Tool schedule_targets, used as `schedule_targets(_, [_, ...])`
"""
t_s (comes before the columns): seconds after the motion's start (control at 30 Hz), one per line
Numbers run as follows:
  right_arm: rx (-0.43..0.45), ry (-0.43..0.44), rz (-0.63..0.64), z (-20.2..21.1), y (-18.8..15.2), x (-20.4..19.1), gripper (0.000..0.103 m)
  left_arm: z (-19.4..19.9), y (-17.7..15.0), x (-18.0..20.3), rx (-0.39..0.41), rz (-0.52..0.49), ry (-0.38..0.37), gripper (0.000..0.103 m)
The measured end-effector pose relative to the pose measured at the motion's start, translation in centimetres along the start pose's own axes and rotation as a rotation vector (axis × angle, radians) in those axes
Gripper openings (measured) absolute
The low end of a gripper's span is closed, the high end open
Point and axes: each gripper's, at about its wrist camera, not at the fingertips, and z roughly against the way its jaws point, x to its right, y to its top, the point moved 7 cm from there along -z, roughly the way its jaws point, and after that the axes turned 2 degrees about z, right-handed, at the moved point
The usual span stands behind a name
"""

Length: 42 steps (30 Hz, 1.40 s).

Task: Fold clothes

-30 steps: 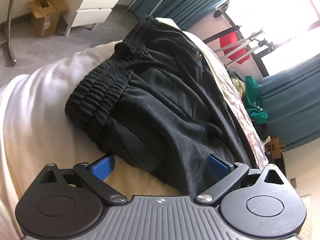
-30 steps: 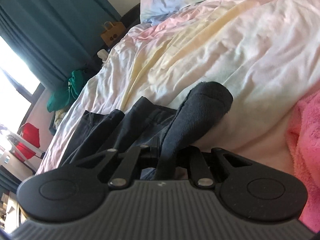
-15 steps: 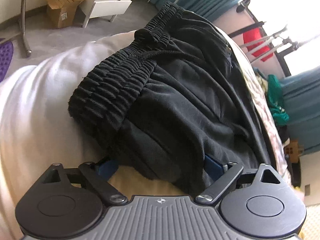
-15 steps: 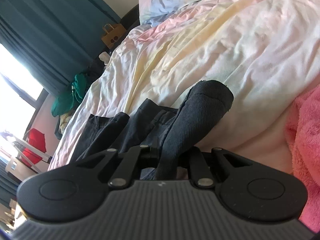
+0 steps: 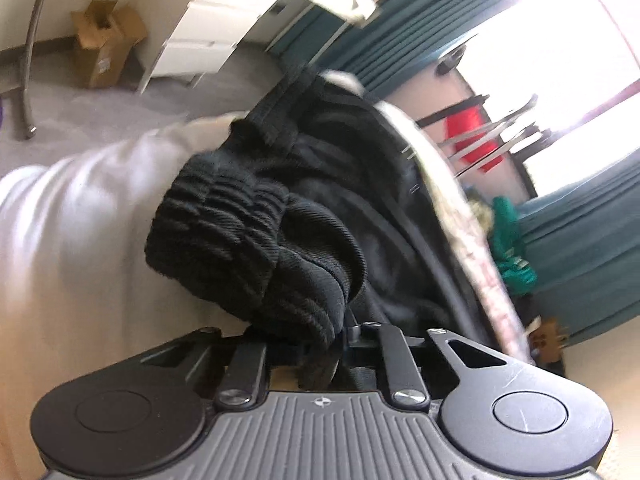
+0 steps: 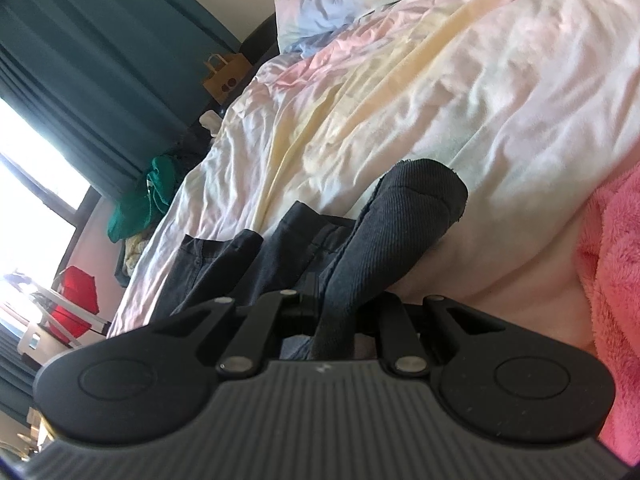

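Note:
Black shorts with a ribbed elastic waistband lie on the bed. My left gripper is shut on the waistband end of the shorts and bunches the cloth up in front of the camera; the fingertips are hidden by fabric. In the right wrist view my right gripper is shut on the hem end of the same shorts, which stands up as a rolled fold. The rest of the dark cloth trails off to the left over the bedding.
The bed has a pastel striped duvet and a white sheet. A pink fluffy blanket lies at the right. Beyond the bed are a cardboard box, white drawers, teal curtains and a drying rack.
My left gripper has closed on the waistband edge of the shorts and pulled the cloth into a bunch; it was open around it before. The right gripper keeps its hold and barely moved.

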Motion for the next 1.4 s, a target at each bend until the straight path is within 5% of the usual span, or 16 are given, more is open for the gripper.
schedule_targets(0.1, [0.082, 0.044, -0.070, 1.8, 0.8, -0.1, 0.011, 2.4, 0.2, 1.1, 0.077, 0.006, -0.103, 0.011])
schedule_targets(0.27, [0.124, 0.030, -0.009, 3.1, 1.3, -0.6, 0.010, 7.4, 0.5, 1.0, 0.236, 0.102, -0.257, 0.009])
schedule_targets(0.47, [0.035, -0.005, -0.017, 1.6, 1.4, 1.0, 0.010, 6.3, 1.6, 0.0, 0.190, 0.149, -0.219, 0.008])
schedule_targets(0.63, [0.096, 0.039, 0.133, 1.4, 3.8, -5.4, 0.010, 5.0, 4.8, 3.0, 0.225, 0.078, -0.214, 0.007])
schedule_targets(0.73, [0.151, 0.042, 0.313, -0.3, 5.2, -11.9, 0.010, 2.5, 8.2, 6.4, 0.247, 0.029, -0.201, 0.007])
schedule_targets(1.0, [0.170, 0.018, 0.438, -12.4, 6.4, -24.4, 0.009, -11.5, 18.3, 16.0, 0.274, -0.047, -0.109, 0.007])
schedule_targets(1.23, [0.099, -0.027, 0.589, -24.0, 2.7, -26.8, 0.010, -27.2, 21.4, 18.6, 0.237, -0.176, 0.131, 0.008])
schedule_targets(1.4, [-0.010, -0.034, 0.514, -27.2, 0.7, -24.3, 0.014, -31.3, 20.5, 17.0, 0.195, -0.163, 0.173, 0.012])
